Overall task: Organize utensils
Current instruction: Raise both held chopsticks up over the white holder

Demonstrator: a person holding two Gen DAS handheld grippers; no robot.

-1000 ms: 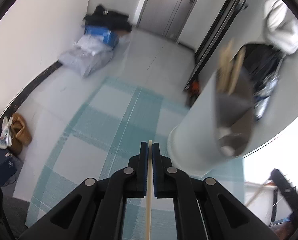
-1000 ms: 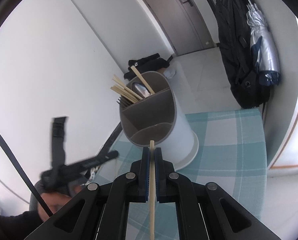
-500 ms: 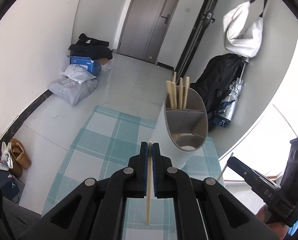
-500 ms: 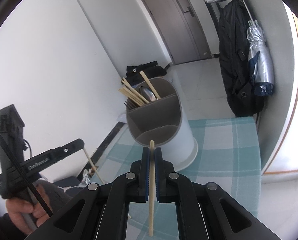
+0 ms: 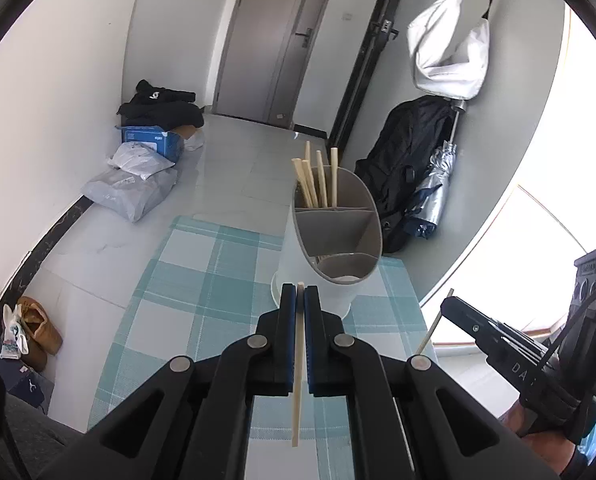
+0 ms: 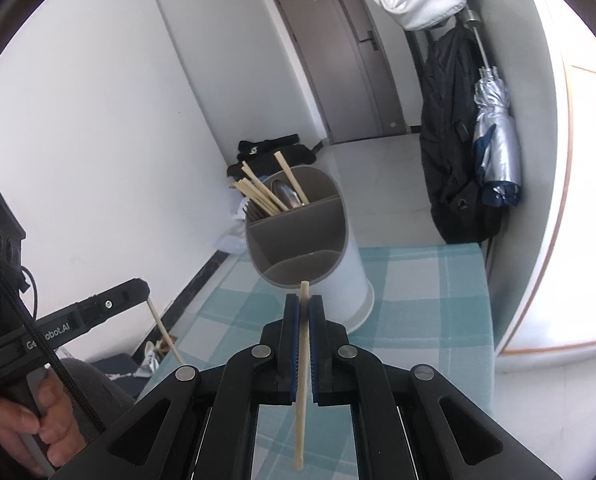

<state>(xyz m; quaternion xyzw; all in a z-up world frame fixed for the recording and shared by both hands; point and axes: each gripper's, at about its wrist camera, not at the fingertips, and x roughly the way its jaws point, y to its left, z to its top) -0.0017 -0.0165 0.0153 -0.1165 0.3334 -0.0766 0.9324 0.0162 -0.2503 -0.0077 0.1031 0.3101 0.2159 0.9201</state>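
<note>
A white utensil holder with grey compartments stands on the teal checked tablecloth. Several pale chopsticks lean in its far compartment, and the right wrist view also shows a metal spoon there. My left gripper is shut on a chopstick, just short of the holder's base. My right gripper is shut on another chopstick, also close to the holder. Each gripper shows in the other's view, with its chopstick hanging down.
Beyond the table edge lie a tiled floor, bags and a blue box at the left wall, and shoes. A black backpack and a folded umbrella hang at the right. A grey door is at the back.
Both grippers have drawn back and risen from the holder, which now looks smaller and upright in the left view. Each still grips its chopstick.
</note>
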